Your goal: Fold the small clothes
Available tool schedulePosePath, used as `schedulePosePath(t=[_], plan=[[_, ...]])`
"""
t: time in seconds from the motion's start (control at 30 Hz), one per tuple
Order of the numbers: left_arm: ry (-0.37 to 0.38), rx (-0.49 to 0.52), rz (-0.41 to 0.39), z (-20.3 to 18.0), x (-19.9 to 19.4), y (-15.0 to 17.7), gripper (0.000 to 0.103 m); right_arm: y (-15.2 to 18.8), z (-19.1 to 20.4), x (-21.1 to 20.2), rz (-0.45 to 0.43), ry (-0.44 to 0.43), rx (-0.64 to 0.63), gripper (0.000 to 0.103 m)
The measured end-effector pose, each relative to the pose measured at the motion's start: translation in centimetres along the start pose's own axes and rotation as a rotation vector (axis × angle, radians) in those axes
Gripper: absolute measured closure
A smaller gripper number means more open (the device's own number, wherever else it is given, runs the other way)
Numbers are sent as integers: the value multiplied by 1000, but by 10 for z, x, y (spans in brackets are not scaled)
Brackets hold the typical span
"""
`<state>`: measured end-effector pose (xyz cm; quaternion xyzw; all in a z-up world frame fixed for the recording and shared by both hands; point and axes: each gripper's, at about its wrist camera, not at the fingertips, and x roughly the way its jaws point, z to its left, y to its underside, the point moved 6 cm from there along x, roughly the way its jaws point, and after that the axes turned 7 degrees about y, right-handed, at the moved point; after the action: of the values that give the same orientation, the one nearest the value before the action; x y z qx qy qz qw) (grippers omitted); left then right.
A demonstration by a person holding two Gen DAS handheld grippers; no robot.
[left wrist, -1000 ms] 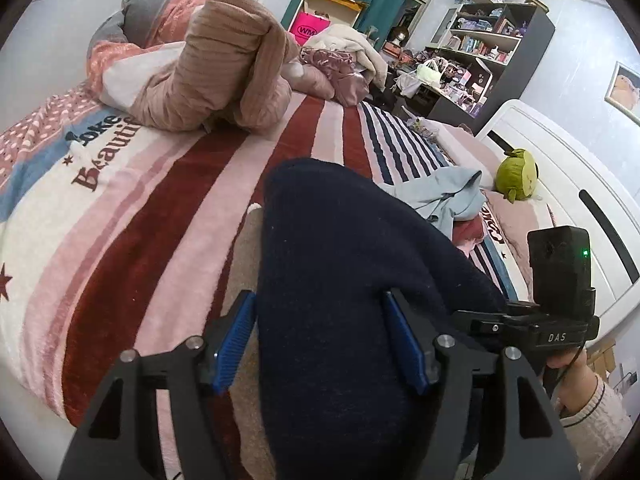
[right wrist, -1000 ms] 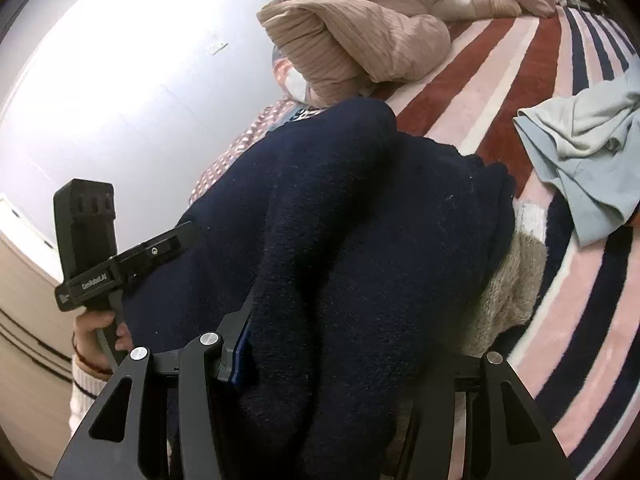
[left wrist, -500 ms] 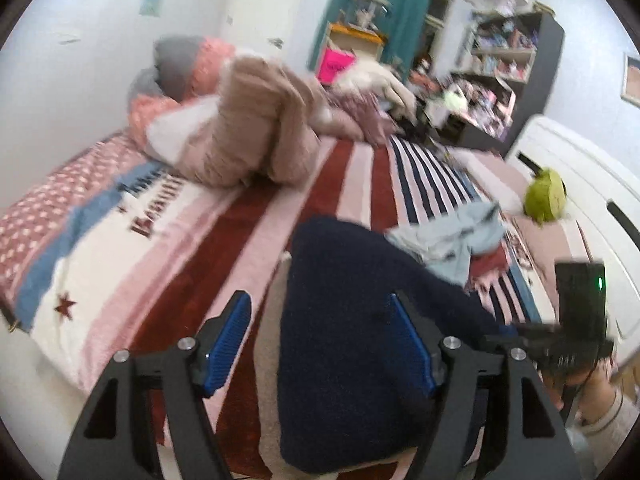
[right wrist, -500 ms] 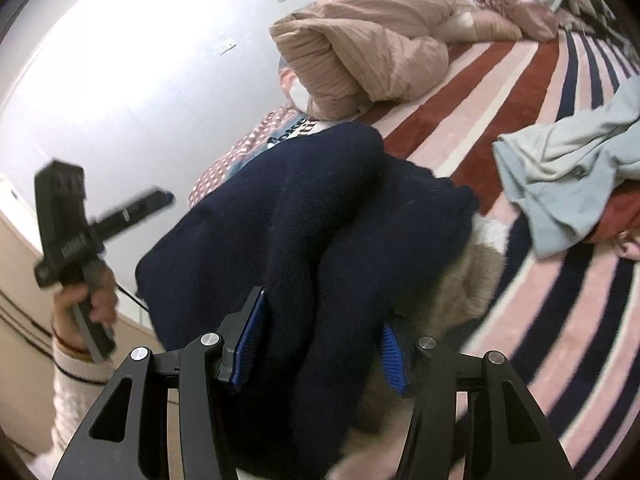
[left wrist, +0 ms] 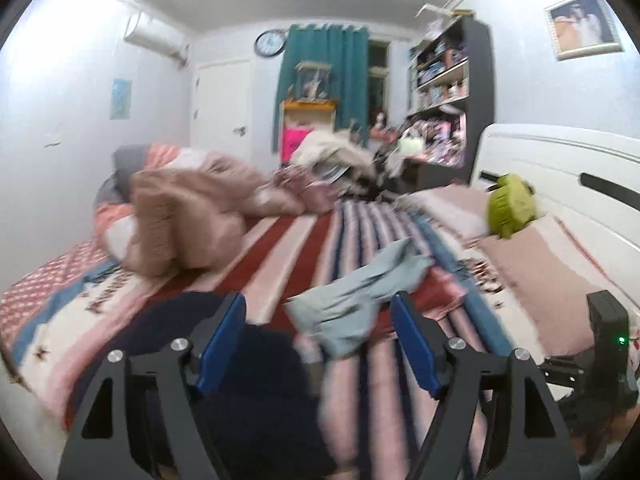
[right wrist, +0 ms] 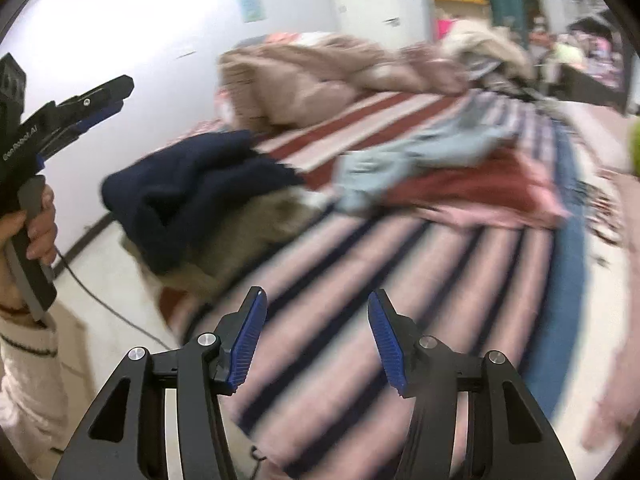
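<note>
Near the left front corner of the bed (right wrist: 420, 280), the navy garment (right wrist: 192, 184) now lies folded and released, since both the left tool (left wrist: 320, 344) and right tool (right wrist: 316, 336) have pulled back wide open and empty, so the light-blue garment (right wrist: 420, 152) seems next.

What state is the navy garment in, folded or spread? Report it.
Folded: the navy garment lies doubled over in a thick bundle on the bed, released by both open grippers.

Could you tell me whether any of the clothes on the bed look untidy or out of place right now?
Yes: the light blue garment lies crumpled and unfolded across the striped blanket, while the navy garment sits bundled near the bed's edge.
</note>
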<state>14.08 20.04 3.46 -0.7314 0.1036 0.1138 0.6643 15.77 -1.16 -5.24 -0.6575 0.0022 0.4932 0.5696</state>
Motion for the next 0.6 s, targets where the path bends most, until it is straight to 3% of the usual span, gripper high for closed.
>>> schedulePosePath(t=[0.13,0.2,0.27,0.3,0.33,0.37,0.43,0.6], plan=[[85,43,-56,-98,18,12,26,29,-70,-57,-77,196,34,42],[93,57,-86,-142,22,21,15,44,-100,-86,-120,282,46,40],[86,66,-111,-172,22,25,2,59,-128,-113,-163,364,54,30],[85,75,-127,-190,20,29,1,65,-140,-124,-182,400,57,25],[83,84,-135,-200,20,32,1,70,-150,-134,-200,424,62,15],[74,89,-141,-209,20,35,1,76,-158,-143,-223,434,67,5],[59,99,-128,-227,21,41,1,84,-167,-157,-267,431,70,0],[42,149,-90,-249,25,56,1,95,-176,-176,-338,417,87,0]])
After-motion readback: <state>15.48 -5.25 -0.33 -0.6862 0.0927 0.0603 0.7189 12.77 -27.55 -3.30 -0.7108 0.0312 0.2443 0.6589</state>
